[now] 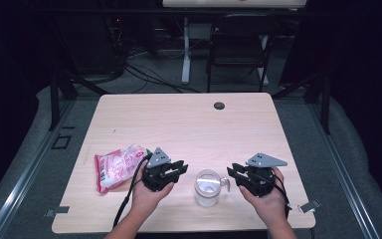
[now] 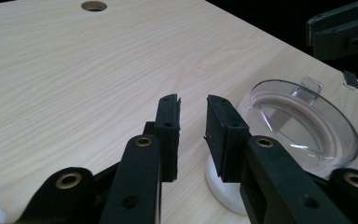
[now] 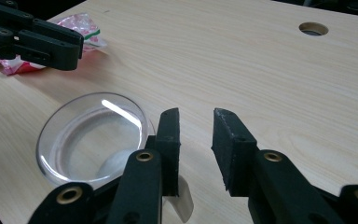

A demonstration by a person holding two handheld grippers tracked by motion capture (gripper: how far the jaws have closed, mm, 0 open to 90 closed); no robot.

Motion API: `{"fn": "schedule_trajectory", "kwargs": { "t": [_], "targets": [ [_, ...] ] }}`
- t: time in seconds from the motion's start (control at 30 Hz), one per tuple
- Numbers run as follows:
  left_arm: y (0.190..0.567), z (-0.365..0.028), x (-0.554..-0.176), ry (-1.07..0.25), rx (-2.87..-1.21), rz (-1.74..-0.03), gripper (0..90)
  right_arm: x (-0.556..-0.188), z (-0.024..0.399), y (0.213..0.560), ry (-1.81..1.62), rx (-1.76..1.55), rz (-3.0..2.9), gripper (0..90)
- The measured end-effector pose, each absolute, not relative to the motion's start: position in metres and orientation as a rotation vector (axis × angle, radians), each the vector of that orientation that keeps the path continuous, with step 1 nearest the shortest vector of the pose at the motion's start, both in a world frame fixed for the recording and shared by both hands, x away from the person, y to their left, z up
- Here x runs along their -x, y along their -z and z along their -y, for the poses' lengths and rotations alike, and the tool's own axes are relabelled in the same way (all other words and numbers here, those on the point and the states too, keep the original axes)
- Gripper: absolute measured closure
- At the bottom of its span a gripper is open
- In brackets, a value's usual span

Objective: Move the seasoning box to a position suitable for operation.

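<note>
A clear plastic jar [image 1: 206,188] with something white at its bottom stands open-topped near the table's front edge, between my two grippers. My left gripper [image 1: 181,168] hovers just left of it, jaws a little apart with nothing between them; the left gripper view has its tips [image 2: 193,100] beside the jar's rim [image 2: 303,121]. To the jar's right my right gripper [image 1: 233,172] is open too and holds nothing. In the right gripper view its jaws [image 3: 196,114] sit next to the jar [image 3: 93,137]. A pink and white bag [image 1: 117,167] lies flat at the left.
The wooden table [image 1: 189,124] has a round cable hole [image 1: 219,105] near its far edge. Beyond the table stand a black folding chair [image 1: 238,45] and a white desk leg [image 1: 185,50], with cables on the floor.
</note>
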State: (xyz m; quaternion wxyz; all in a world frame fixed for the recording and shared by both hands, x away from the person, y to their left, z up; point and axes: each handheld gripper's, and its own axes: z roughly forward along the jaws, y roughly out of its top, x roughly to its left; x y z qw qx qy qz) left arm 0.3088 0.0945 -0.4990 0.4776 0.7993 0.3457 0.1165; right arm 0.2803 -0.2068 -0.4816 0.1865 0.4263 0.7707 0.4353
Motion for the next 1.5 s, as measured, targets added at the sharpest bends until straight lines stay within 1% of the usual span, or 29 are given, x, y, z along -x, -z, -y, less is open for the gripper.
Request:
{"fn": "schedule_trajectory", "kwargs": {
  "t": [0.3,0.4,0.63,0.87,1.1,1.5],
  "targets": [
    [0.501,-0.095,-0.301,-0.305,-1.962,-0.829,74.6,-0.275,0.204,0.487,-1.222,-1.186,-2.192,73.1],
    [0.502,-0.096,-0.299,-0.296,-1.965,-0.83,76.2,-0.275,0.206,0.487,-1.238,-1.192,-2.194,74.0],
    [0.506,-0.092,-0.295,-0.287,-2.008,-0.807,82.4,-0.275,0.207,0.487,-1.252,-1.197,-2.19,75.7],
    [0.51,-0.088,-0.292,-0.25,-2.028,-0.793,89.7,-0.275,0.202,0.49,-1.258,-1.193,-2.208,76.9],
    [0.514,-0.085,-0.288,-0.206,-2.053,-0.773,90.0,-0.276,0.199,0.494,-1.246,-1.194,-2.236,78.6],
    [0.523,-0.077,-0.279,-0.18,-2.106,-0.743,90.0,-0.274,0.199,0.495,-1.27,-1.206,-2.241,81.7]
  ]
}}
